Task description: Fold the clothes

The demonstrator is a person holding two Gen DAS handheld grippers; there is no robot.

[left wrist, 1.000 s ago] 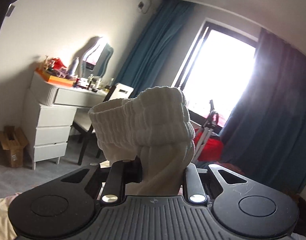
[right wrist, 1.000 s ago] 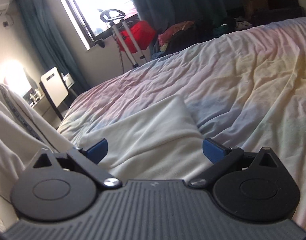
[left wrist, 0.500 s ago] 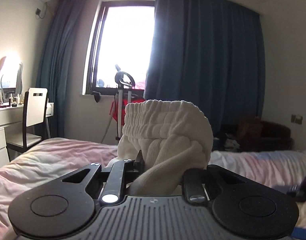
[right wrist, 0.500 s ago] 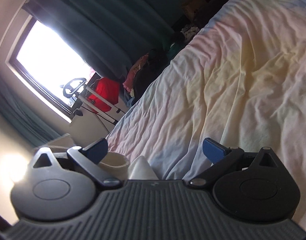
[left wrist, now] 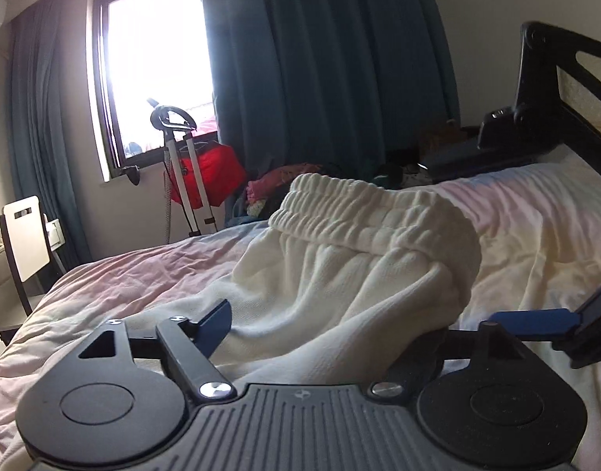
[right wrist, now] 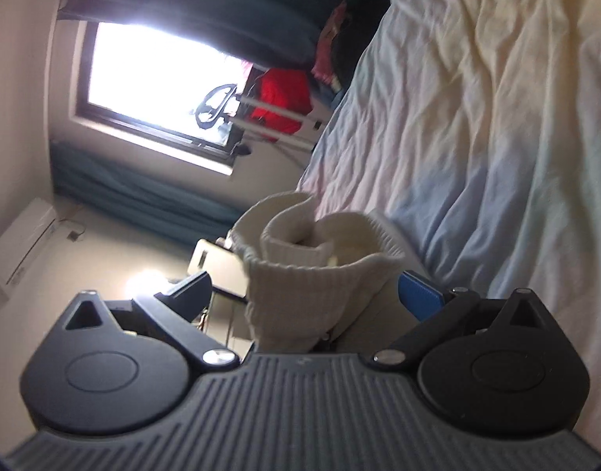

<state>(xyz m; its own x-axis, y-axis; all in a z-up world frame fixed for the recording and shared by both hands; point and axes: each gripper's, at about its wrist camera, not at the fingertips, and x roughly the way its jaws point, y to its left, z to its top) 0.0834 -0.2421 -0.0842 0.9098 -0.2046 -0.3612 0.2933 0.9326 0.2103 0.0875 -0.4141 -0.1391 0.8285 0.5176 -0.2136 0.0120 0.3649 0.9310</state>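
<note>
Lying slumped on the bed (left wrist: 536,235), white trousers (left wrist: 339,274) with waistband (left wrist: 371,216) pointing away.
Opening left claw (left wrist: 363,322) around loose cloth; gaping right claw (right wrist: 304,294) around ribbed cuff (right wrist: 300,271).

The white pants (left wrist: 363,259) cover the left gripper's (left wrist: 379,318) right finger. The right wrist picture is blurry. The chair (left wrist: 24,243) is cut off at the edge.

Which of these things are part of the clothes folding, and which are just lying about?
Part of the job:
- white garment
- bed
- left gripper, jaws opening around the garment
- right gripper

Lying about:
- red bag
- chair
- clothes pile
</note>
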